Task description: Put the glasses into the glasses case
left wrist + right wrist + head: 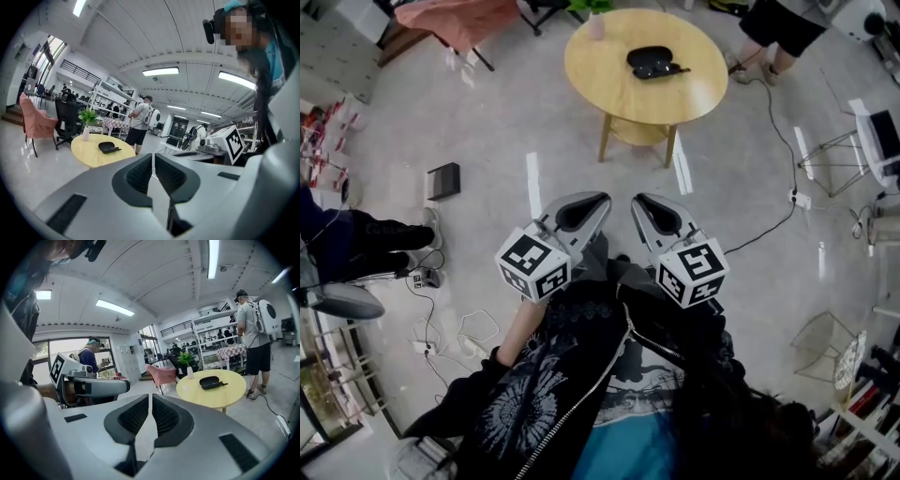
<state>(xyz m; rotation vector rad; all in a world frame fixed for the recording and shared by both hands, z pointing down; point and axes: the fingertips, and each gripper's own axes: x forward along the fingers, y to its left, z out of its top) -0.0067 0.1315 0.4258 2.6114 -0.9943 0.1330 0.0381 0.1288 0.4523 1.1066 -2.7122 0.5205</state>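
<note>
A black glasses case (649, 58) lies on a round yellow table (609, 75) at the top of the head view, with dark glasses (664, 71) right beside it. The case also shows small and far off in the left gripper view (108, 147) and the right gripper view (209, 381). My left gripper (603, 198) and right gripper (638, 199) are held side by side in front of the person's chest, well short of the table. In both gripper views the jaws meet with nothing between them: left gripper (153, 157), right gripper (150, 397).
A white vase with a green plant (596, 23) stands at the table's far edge. Another person (778, 28) stands behind the table on the right. A pink chair (455, 21), a black box (443, 180), floor cables (769, 122) and wire racks (830, 164) surround the open floor.
</note>
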